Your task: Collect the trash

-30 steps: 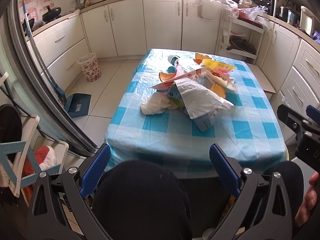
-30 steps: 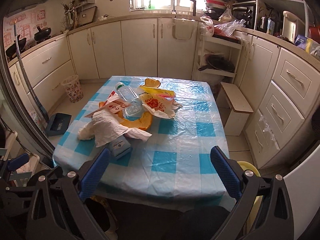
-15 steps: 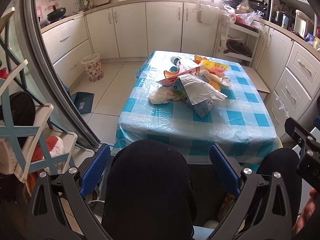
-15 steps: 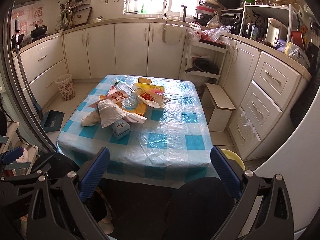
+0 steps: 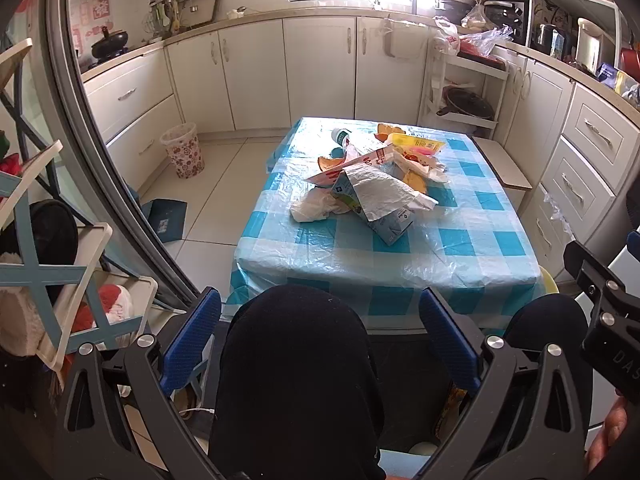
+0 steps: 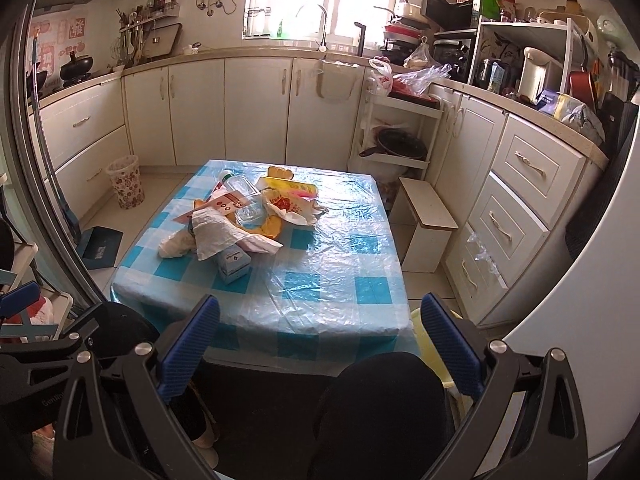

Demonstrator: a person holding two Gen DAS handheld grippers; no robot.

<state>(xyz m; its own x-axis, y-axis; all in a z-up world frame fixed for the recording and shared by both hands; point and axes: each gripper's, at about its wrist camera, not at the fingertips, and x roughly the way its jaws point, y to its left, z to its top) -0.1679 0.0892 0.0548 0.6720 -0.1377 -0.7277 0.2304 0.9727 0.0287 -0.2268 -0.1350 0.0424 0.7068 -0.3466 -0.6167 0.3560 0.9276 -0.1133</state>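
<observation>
One carton bears unreadable small print.

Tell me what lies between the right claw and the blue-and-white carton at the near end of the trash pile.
Only bare blue-checked plastic tablecloth separates the right claw from the blue-and-white carton, as the right wrist view shows.

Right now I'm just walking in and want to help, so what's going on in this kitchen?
A seated person holds a gripper in each hand, back from the blue-checked plastic-covered table. The left gripper and right gripper are both open and hold nothing. The trash lies untouched in a heap: a crumpled white plastic bag, a light blue carton, a clear plastic bottle and a yellow wrapper.
</observation>
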